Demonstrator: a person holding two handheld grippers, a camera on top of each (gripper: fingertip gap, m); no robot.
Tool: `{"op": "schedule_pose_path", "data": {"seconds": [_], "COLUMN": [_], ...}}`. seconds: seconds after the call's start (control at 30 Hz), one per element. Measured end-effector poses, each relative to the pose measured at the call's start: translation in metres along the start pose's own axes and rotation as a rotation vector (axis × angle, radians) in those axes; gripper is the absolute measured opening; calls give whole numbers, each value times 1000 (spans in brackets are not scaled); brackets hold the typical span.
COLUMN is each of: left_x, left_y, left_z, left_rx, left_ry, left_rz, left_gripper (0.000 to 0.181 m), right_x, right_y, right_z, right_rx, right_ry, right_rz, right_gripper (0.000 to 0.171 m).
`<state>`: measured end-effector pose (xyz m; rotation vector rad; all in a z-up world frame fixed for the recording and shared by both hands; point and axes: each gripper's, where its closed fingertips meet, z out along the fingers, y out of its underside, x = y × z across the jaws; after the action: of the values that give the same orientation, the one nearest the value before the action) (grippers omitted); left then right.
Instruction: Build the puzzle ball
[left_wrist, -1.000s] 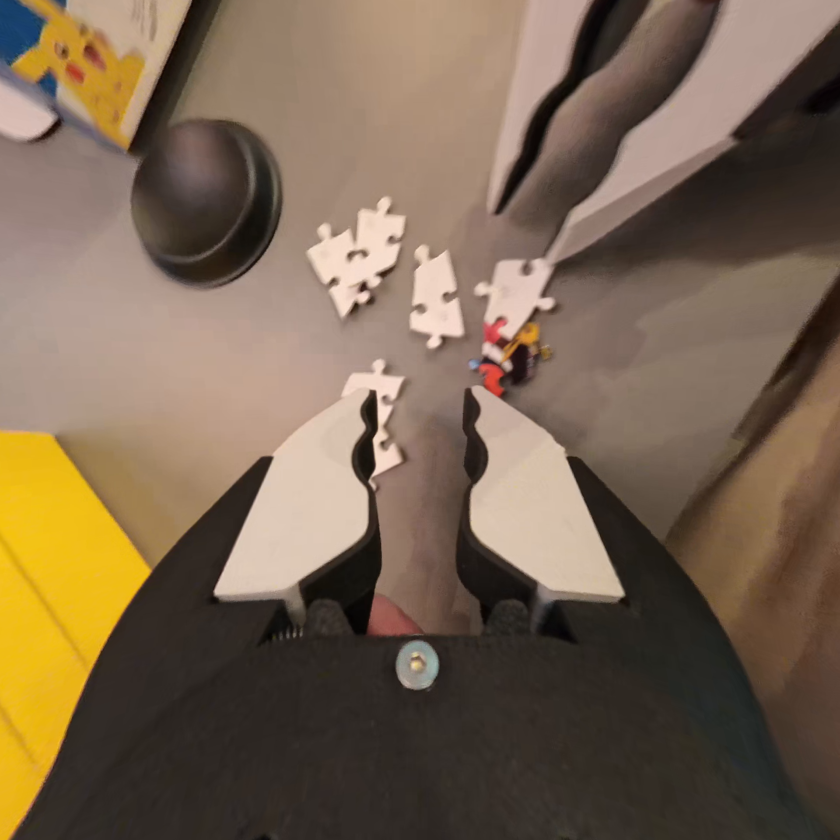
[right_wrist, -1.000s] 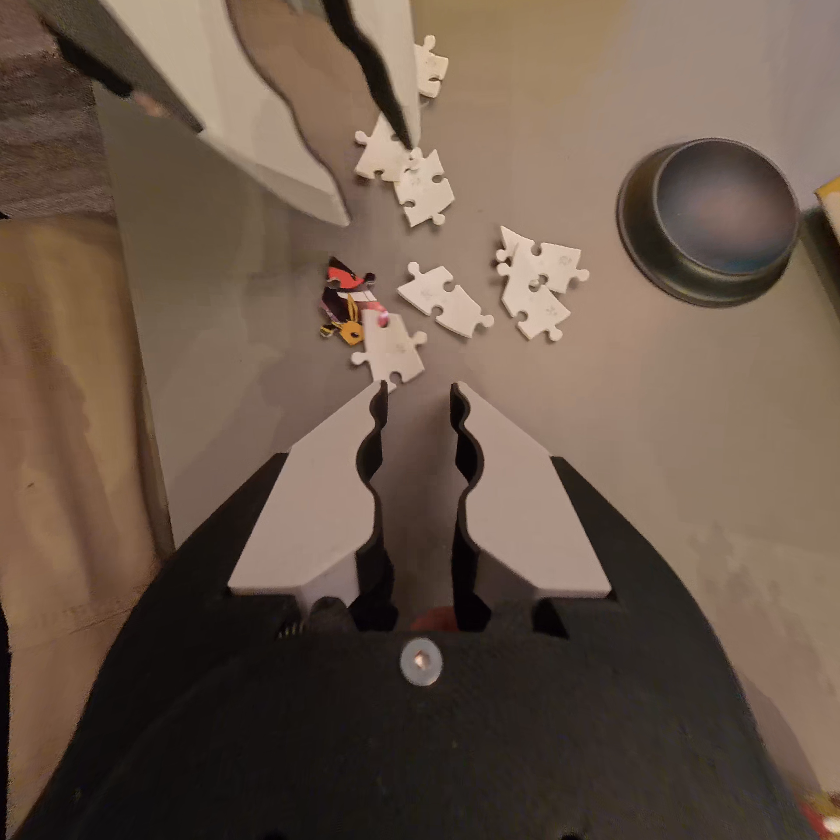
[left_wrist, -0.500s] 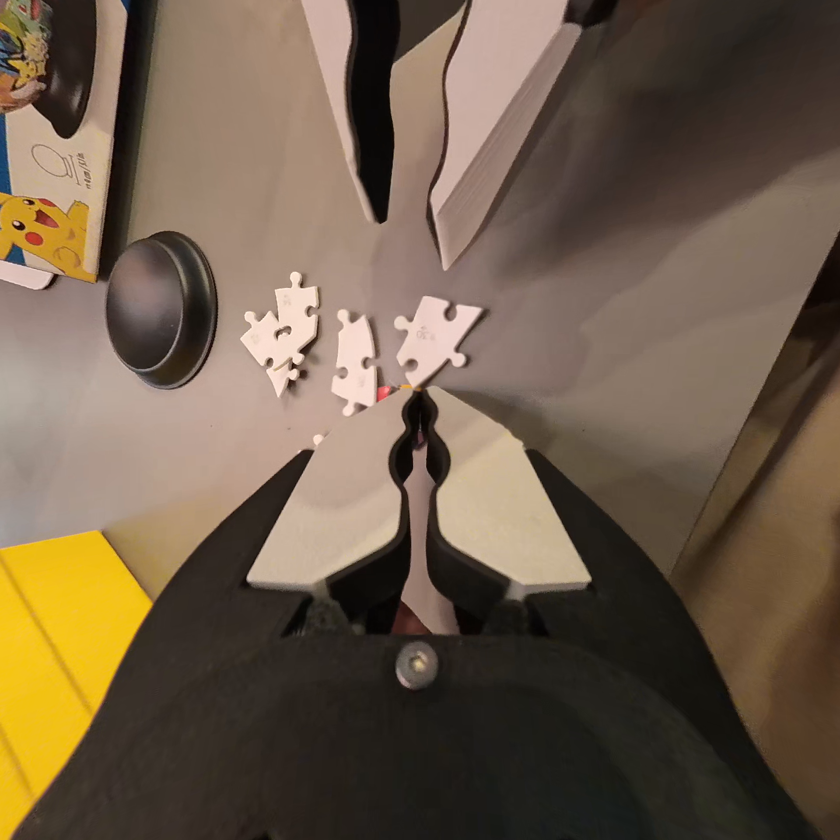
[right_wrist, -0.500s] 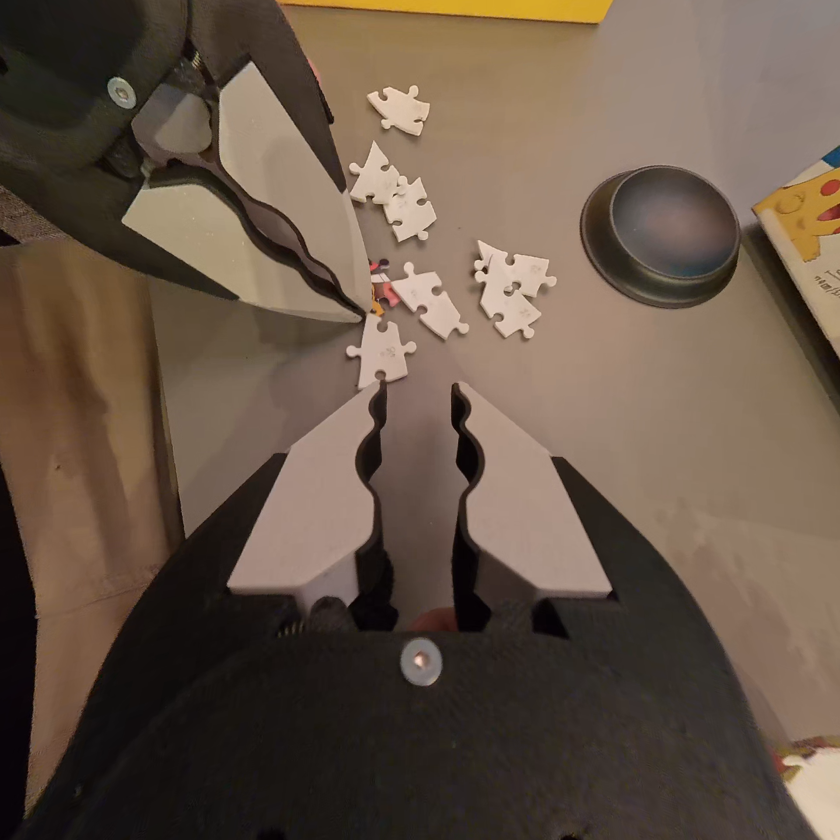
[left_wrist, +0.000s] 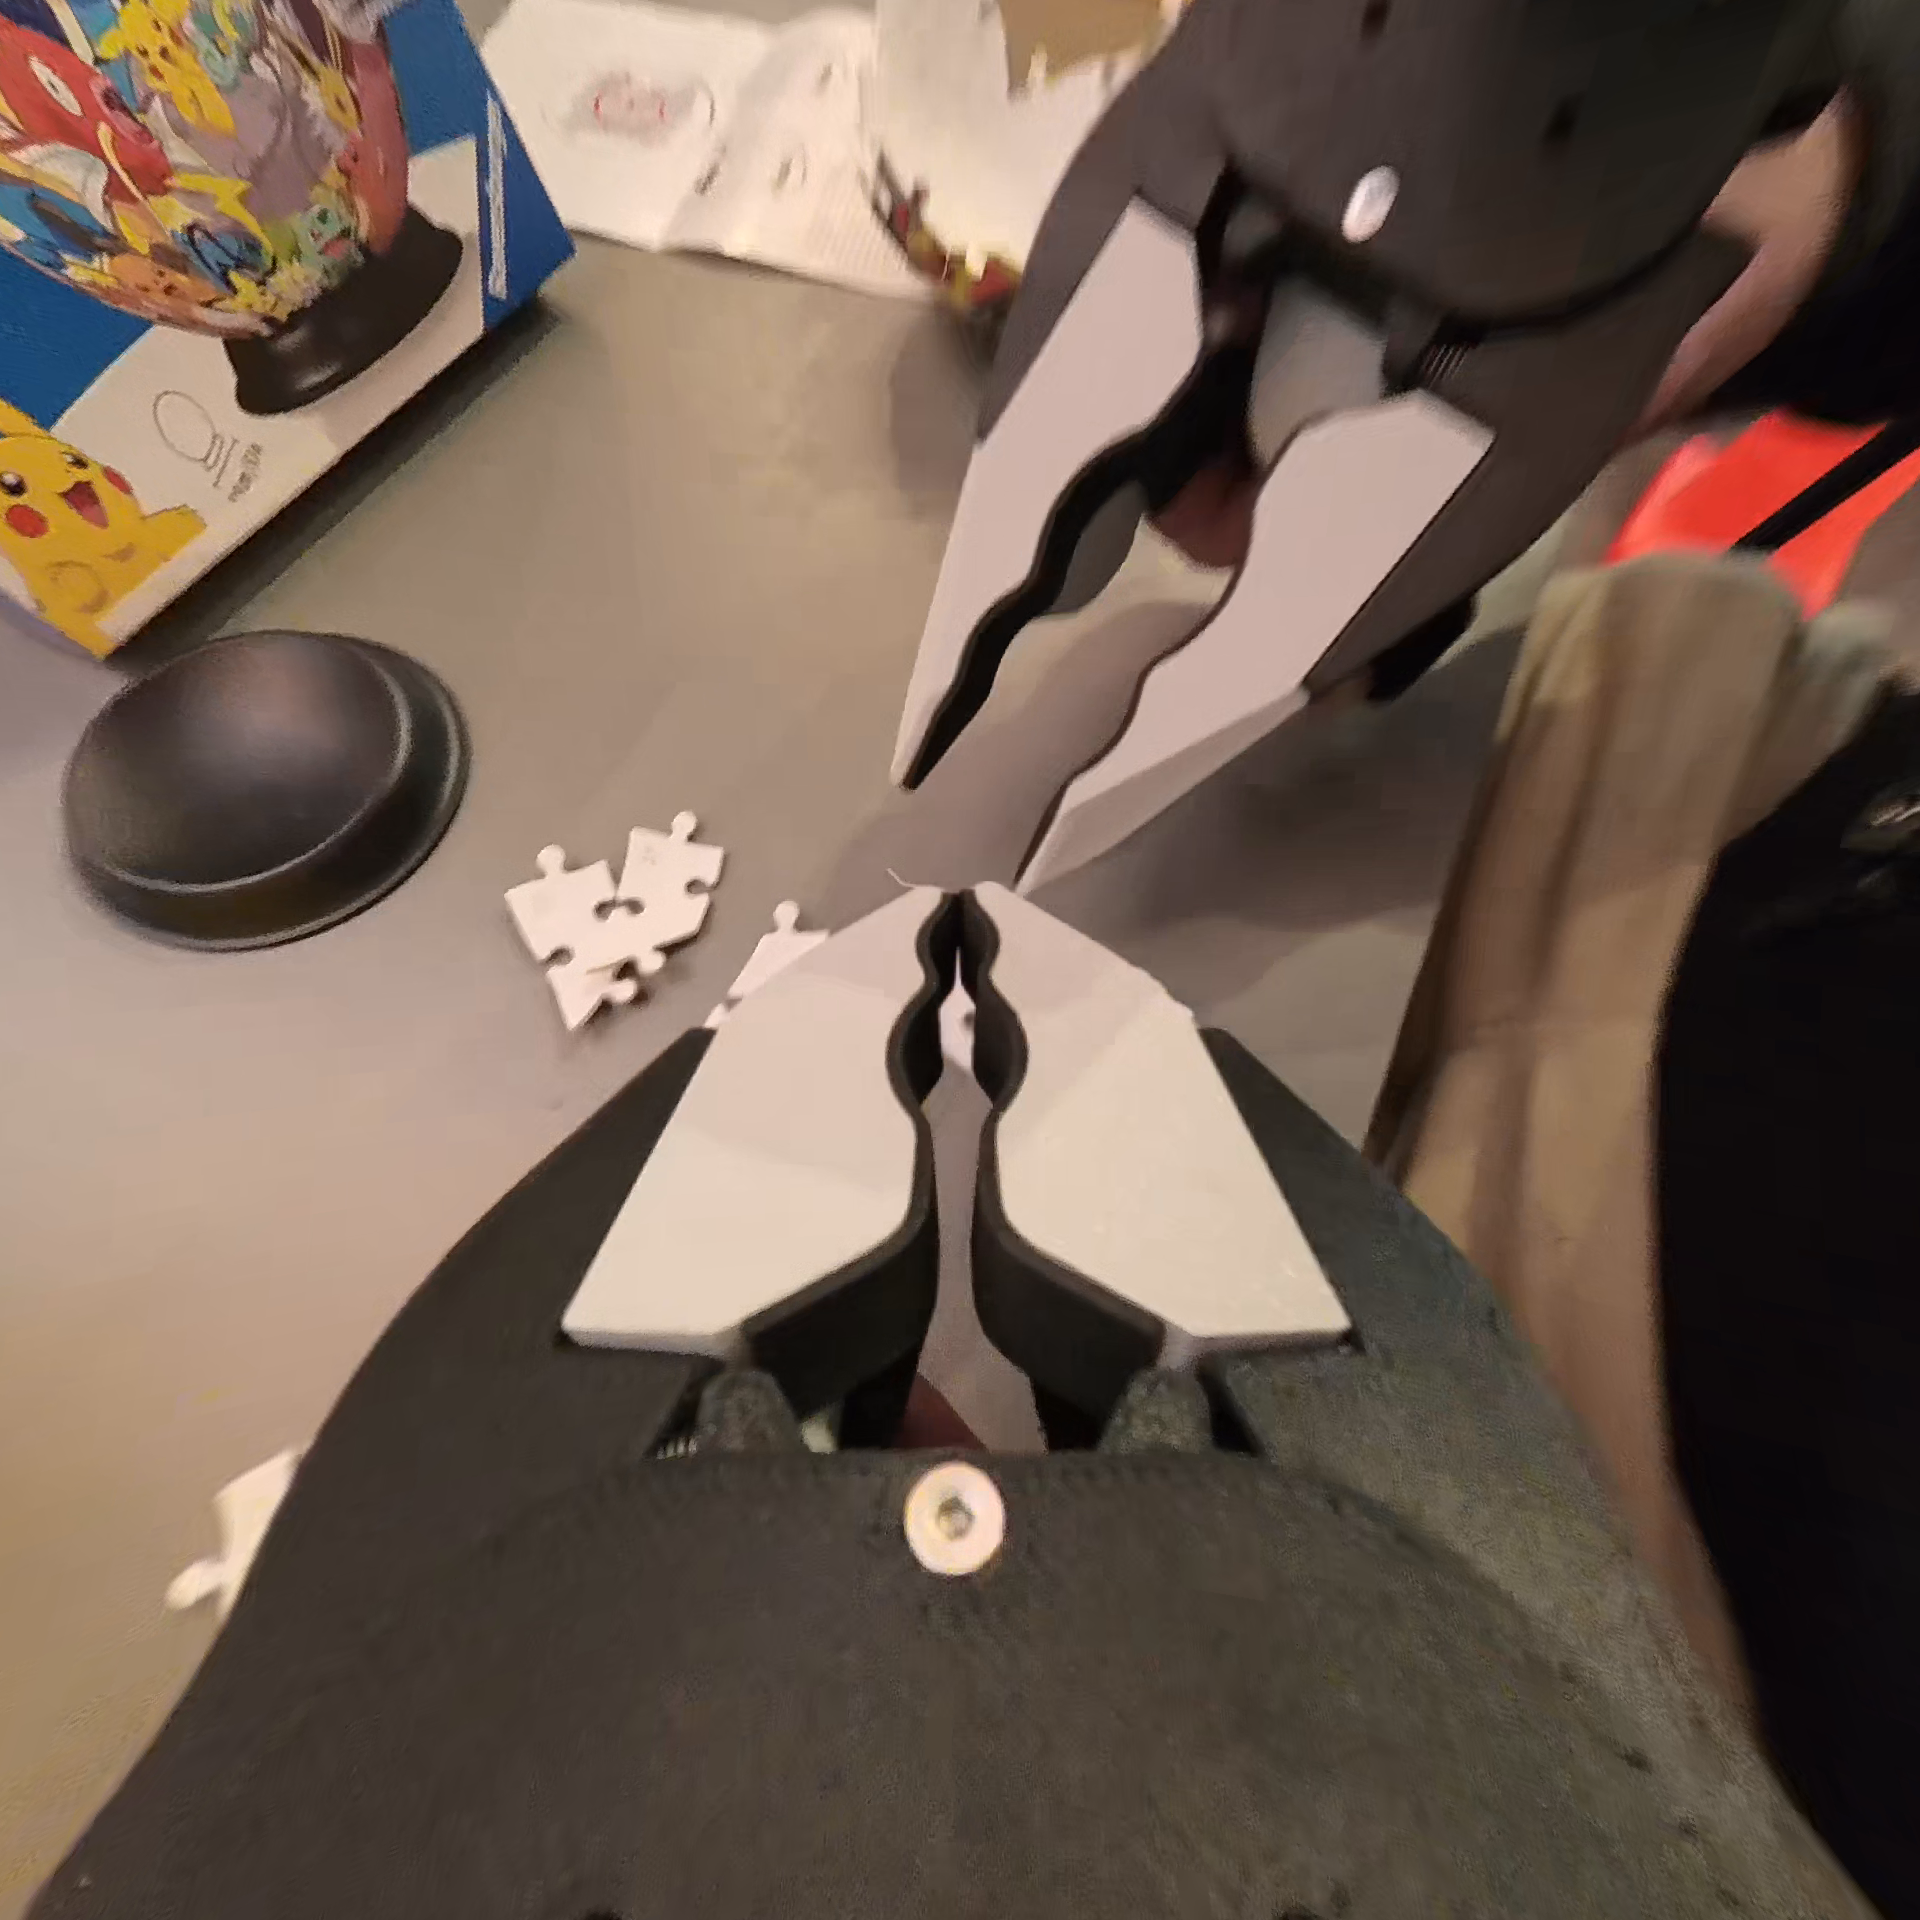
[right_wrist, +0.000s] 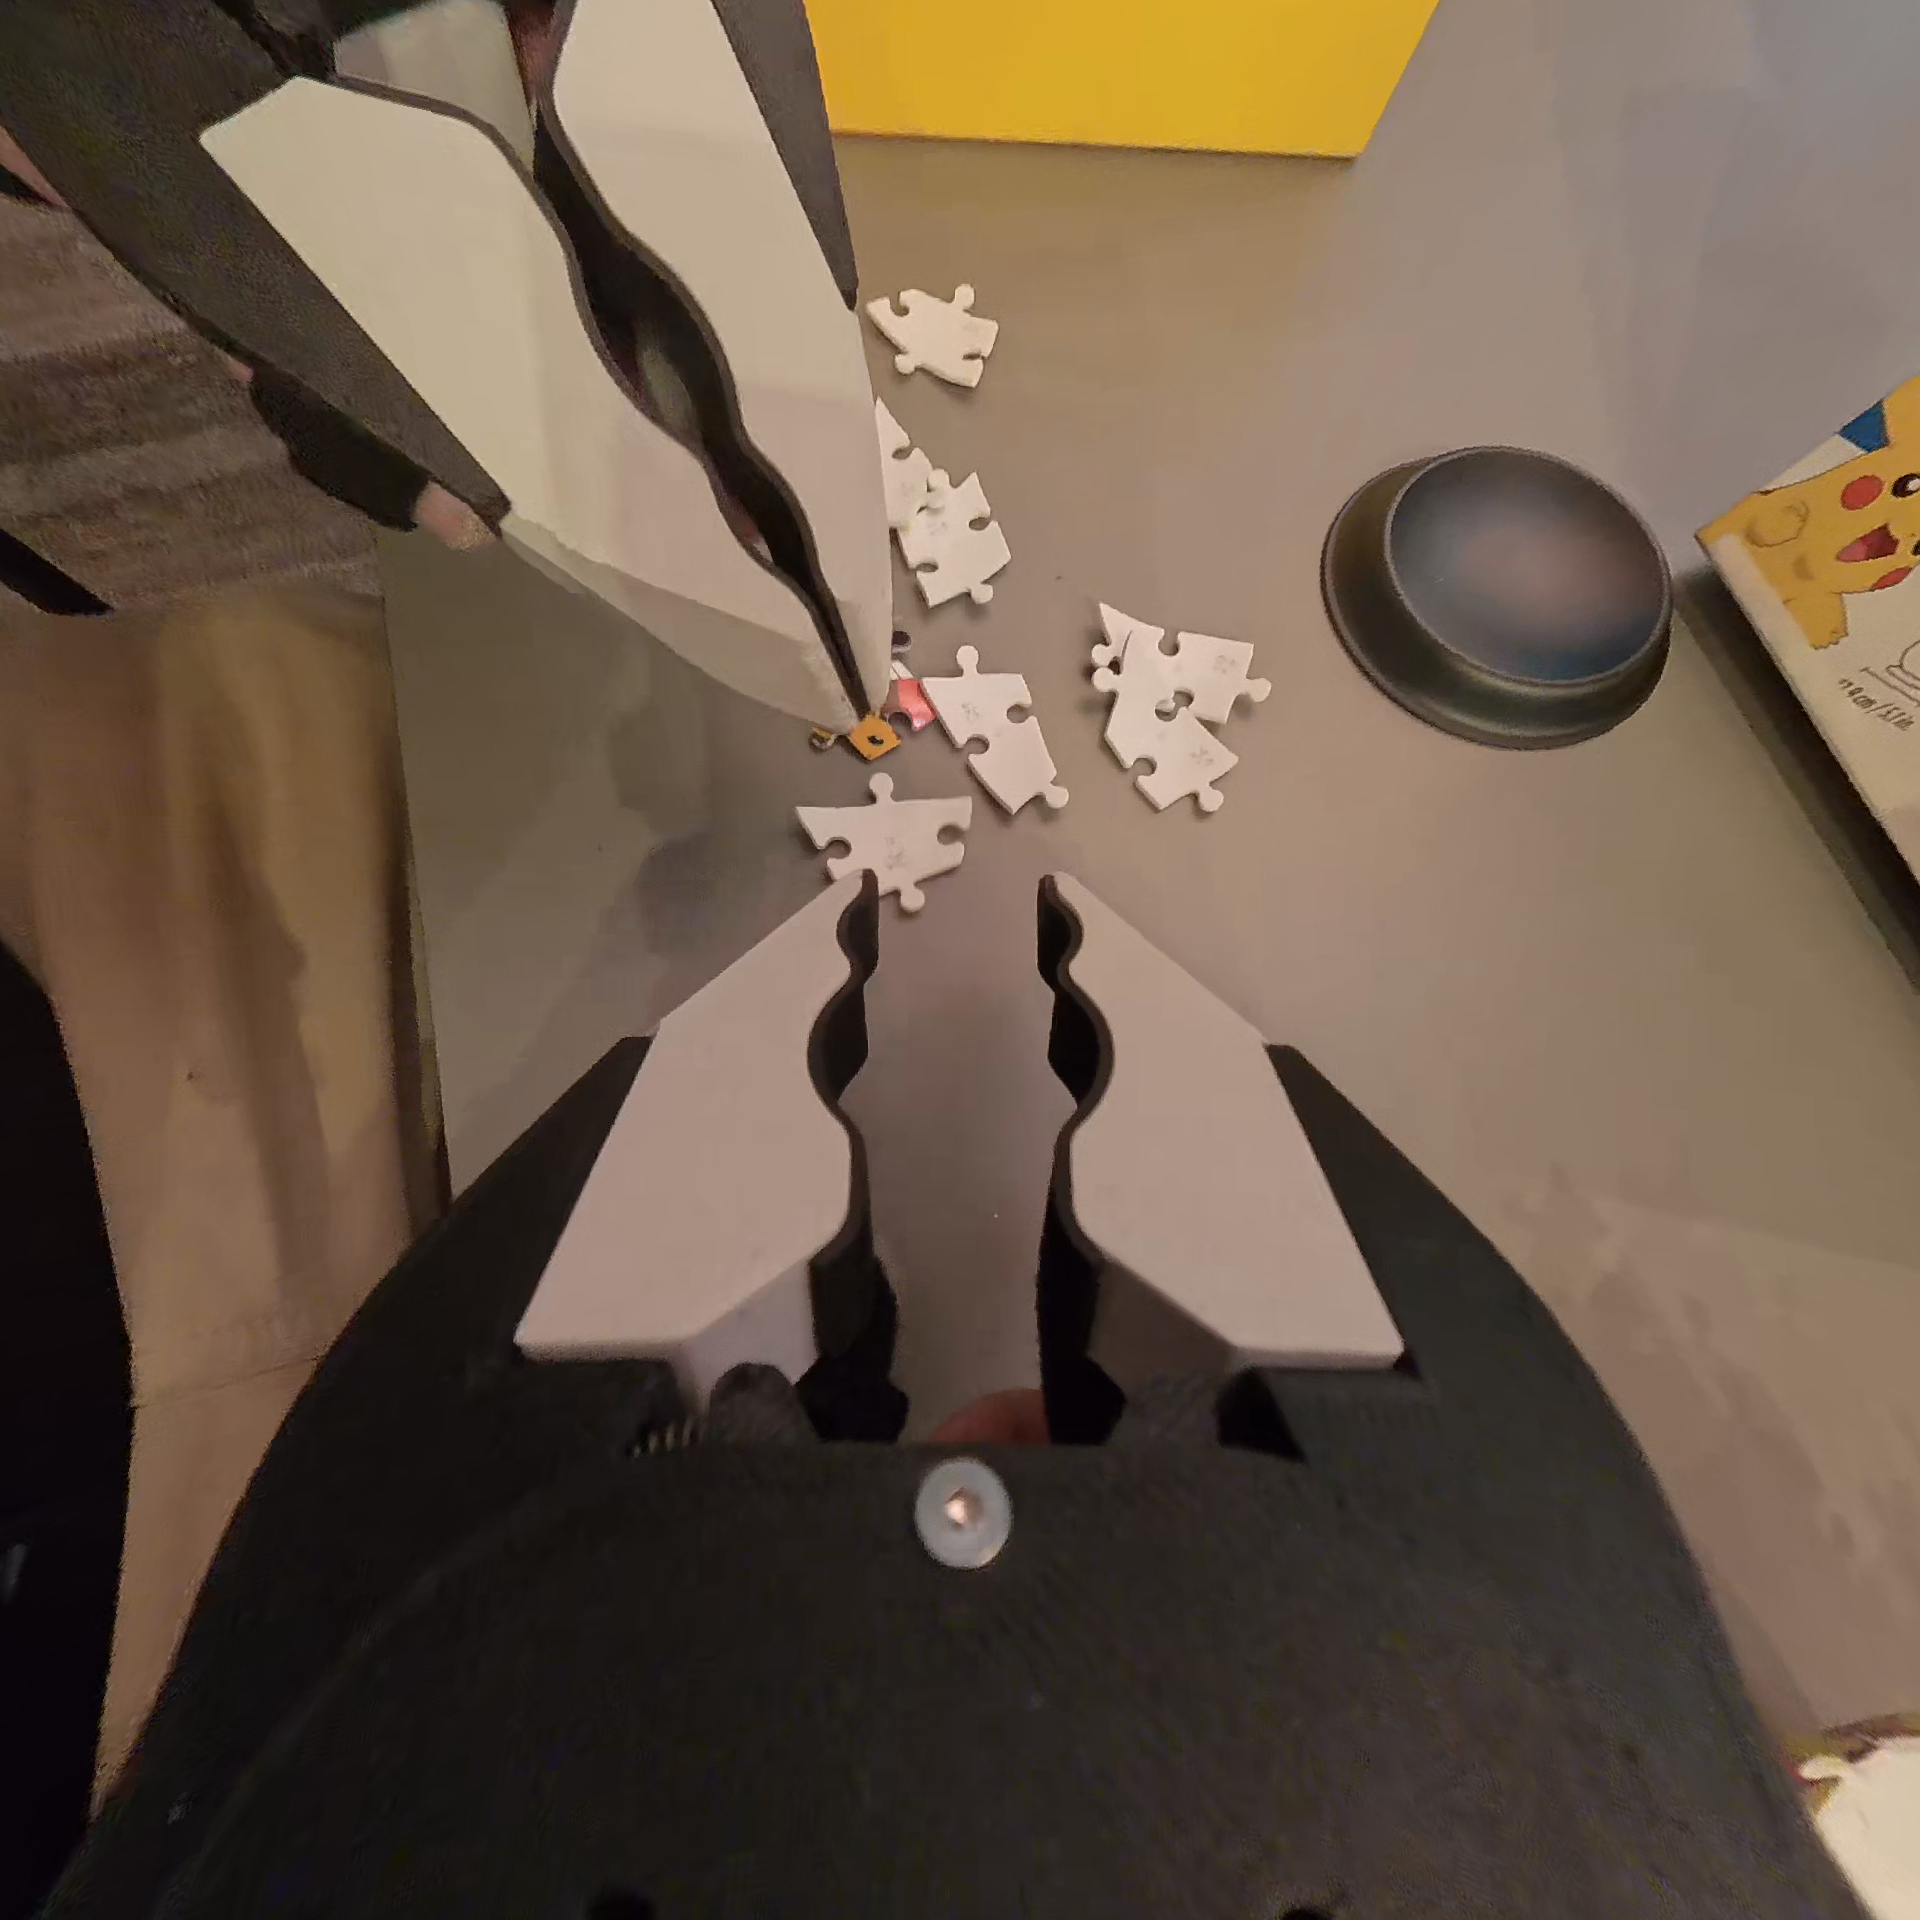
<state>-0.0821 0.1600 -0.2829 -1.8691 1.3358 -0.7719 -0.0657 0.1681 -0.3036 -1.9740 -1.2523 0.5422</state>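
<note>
The left gripper (right_wrist: 868, 707), with pale grey fingers on a black body, is pinching a small printed puzzle piece with orange and red colouring (right_wrist: 883, 727) at its tips, jaws clenched on it just above the grey matte tabletop (right_wrist: 1455, 1039). In the left wrist view the same gripper (left_wrist: 956, 909) is showing its fingertips pressed together, the piece itself hidden behind them.

The right gripper (right_wrist: 956, 894) is hovering released, jaws standing well apart with bare table between them. In the left wrist view it (left_wrist: 971, 821) is hanging at twelve o'clock, tips pointing down towards the left gripper's tips.

White face-down puzzle pieces are lying scattered: one single piece (right_wrist: 888, 836) just beside the right gripper's left fingertip at eleven o'clock, a joined pair (right_wrist: 992, 727) at twelve, another joined cluster (right_wrist: 1174, 707) at one o'clock, and more (right_wrist: 940, 338) farther off.

The round black domed stand (right_wrist: 1496, 592) is sitting at two o'clock, well apart from the pieces. A colourful cardboard puzzle box (left_wrist: 208, 260) is lying at ten o'clock in the left wrist view.
</note>
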Motion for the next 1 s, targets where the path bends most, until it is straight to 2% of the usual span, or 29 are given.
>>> {"op": "schedule_pose_path", "data": {"seconds": [0.1,0.23,0.37,0.43,0.5,0.73,0.83,0.93,1.0], "left_x": [5,-3,-23,-33,-35,-33,-35,-35,-38], "left_y": [-21,-26,-3,13,23,53,55,61,62], "left_z": [-3,-8,-16,-18,-16,2,2,0,-1], "left_rx": [117,156,12,-93,-145,-342,-367,-388,-385], "left_ry": [91,114,-85,-184,-193,-222,-236,-229,-236], "left_rz": [-97,-178,8,123,143,311,329,319,307], "left_gripper": [0,0,0,15,28,35,25,5,1], "right_x": [-1,4,8,8,7,8,9,9,9], "right_y": [-6,-9,-1,0,2,7,7,7,7], "right_z": [-1,-4,-4,-3,-1,0,-1,-2,-2], "right_rx": [37,60,33,27,15,-3,-4,-2,-1], "right_ry": [-28,-22,-5,-6,-7,4,7,5,2], "right_rz": [40,66,52,51,44,22,21,21,20], "right_gripper": [32,33,32,32,32,32,32,32,32]}}
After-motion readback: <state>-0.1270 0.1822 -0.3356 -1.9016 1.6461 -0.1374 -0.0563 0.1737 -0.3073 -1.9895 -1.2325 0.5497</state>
